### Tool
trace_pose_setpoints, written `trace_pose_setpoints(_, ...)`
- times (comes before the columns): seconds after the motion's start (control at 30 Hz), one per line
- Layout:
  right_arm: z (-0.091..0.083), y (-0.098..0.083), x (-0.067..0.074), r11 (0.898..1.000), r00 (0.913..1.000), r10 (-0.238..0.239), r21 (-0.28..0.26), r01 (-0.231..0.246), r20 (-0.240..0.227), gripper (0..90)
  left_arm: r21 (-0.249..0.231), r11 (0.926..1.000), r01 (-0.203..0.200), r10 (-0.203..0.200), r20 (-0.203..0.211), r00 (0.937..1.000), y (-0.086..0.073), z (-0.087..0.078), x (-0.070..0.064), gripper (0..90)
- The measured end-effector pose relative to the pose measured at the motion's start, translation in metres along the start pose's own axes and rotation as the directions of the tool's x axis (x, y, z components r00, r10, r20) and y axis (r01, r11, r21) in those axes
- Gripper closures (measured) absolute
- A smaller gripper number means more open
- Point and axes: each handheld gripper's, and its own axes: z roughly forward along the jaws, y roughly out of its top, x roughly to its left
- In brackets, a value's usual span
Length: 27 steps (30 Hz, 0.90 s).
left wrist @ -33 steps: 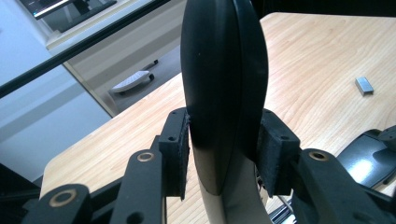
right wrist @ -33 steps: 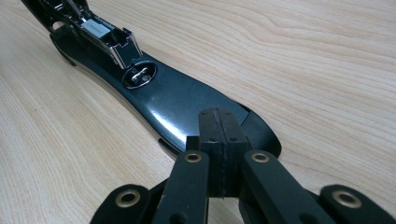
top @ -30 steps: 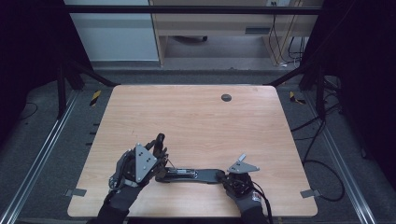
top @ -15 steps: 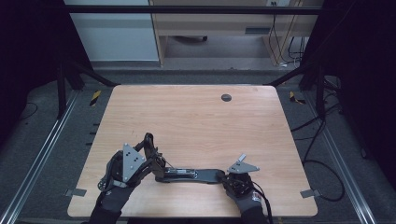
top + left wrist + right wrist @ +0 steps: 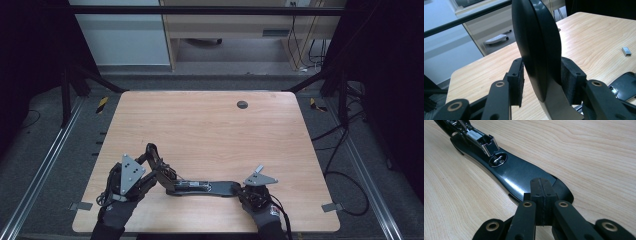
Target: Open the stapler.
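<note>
jaws of left gripper (image 5: 541, 82) pinch raised stapler lid (image 5: 536, 42); right gripper (image 5: 541, 195) jaws pressed together on base (image 5: 519, 175).

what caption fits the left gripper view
Left gripper holds the stapler's raised black top arm between its pads above the wooden table.

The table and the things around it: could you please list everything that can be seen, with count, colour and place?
Stapler: one, black, opened out flat at the near edge of the table, its lid raised at the left end.
Staple block: one, silver, lying loose on the table beyond the stapler.
Table: one, light wood, with a dark round hole near the far edge.
Cabinet: one, beige, on the floor behind the table.
Left gripper: one, black, jaws on either side of the raised stapler lid.
Right gripper: one, black, jaws shut, tips on the stapler's base end.
Gloved hands: two, dark, at the near edge.
</note>
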Motion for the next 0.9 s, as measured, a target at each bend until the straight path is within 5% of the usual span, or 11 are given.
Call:
trace_pose_setpoints(0.67, 0.000, 0.000, 0.000, 1.000, 1.0000, -0.008, -0.003, 0.008, 0.001, 90.0, 0.015, 0.9970, 0.076, -0.076, -0.022, 0.9969, -0.012, -0.007, 0.015, 54.8)
trace_pose_setpoints(0.9, 0.000, 0.000, 0.000, 1.000, 1.0000, -0.006, -0.003, 0.006, -0.002, 90.0, 0.014, 0.9854, 0.170, -0.170, 0.002, 0.9855, -0.032, -0.014, 0.037, 52.9)
